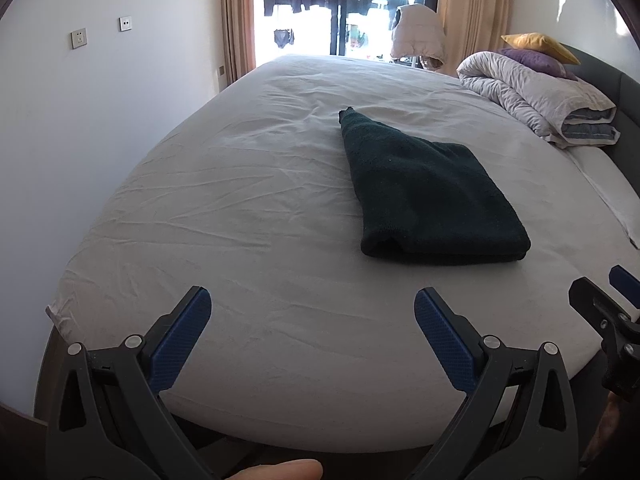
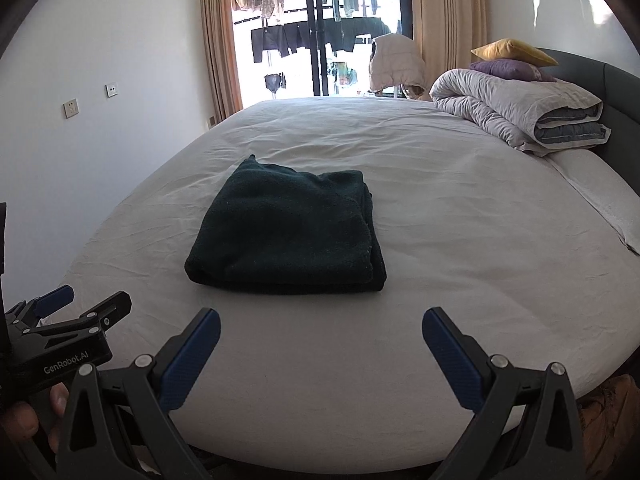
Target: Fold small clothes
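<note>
— How many grippers, and what have they got?

— Two, both empty. The left gripper (image 1: 312, 308) hangs over the near edge of the bed (image 1: 248, 248) with its jaws spread wide, nothing between them. The right gripper (image 2: 322, 330) is the same: jaws wide apart over the near edge, holding nothing.

— Does each camera catch the other tool?

— Yes. The left wrist view shows part of the right gripper at its far right margin; the right wrist view shows the left one at its lower left, with a hand (image 2: 28, 412) wrapped round its handle. Only a fingertip (image 1: 280, 470) shows at the bottom of the left view.

— And the clothes?

— One piece: a dark green garment (image 2: 286, 232), folded into a thick rectangle, lying on the white sheet just beyond the jaws, nearer the near edge than the far one. It touches neither gripper. The left view shows a narrow tail of cloth pointing toward the far edge; from the right it looks squarer, with layered edges on its right side.

— Farther back?

— One rolled duvet (image 2: 516, 112) at the far right corner by the headboard, two cushions on it — one purple (image 2: 508, 70), one yellow (image 2: 512, 52). Beyond the far edge, a pale jacket (image 2: 396, 64) over a chair, then curtains (image 2: 220, 40) and a window with laundry hanging. Two wall plates (image 1: 102, 32) sit on the left wall.
</note>
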The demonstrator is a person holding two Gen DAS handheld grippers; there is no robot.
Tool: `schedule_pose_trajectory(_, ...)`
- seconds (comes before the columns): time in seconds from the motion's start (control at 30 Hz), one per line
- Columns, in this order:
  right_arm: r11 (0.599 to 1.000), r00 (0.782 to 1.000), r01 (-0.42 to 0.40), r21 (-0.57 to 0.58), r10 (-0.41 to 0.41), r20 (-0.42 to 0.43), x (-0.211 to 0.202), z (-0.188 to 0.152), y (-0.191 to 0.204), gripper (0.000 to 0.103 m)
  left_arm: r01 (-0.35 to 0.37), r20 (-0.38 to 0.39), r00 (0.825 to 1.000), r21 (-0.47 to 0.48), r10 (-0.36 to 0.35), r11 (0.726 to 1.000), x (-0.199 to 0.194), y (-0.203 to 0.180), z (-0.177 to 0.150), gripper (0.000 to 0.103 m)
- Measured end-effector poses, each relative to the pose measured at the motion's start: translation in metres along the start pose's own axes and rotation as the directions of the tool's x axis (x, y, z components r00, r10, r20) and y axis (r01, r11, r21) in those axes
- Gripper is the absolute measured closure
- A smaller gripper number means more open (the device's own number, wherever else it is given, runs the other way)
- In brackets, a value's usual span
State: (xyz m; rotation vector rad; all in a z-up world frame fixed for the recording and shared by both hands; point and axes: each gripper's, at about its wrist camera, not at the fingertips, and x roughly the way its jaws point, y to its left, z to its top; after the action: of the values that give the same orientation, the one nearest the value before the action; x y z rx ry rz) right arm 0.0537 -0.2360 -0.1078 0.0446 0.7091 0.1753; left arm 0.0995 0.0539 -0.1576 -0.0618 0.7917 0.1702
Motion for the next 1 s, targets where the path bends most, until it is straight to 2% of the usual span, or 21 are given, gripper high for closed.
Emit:
schedule_pose_trajectory(0.37,1.000,1.000,-0.004,0.026,0.005,-0.020,0.005,-0.005,-0.009,0.000,0.003,-0.021,1.000,0.034,-0.002,0.999,0.007,-0.013,-0.008,0.000)
schedule_pose_trajectory(1.0,0.999,0.998,0.007,0.036,-0.005,-0.063,0.018,-0.015,-0.013,0.000,-0.003,-0.054,0.999,0.023,0.005,1.000,0.018,-0.013,-0.018,0.000)
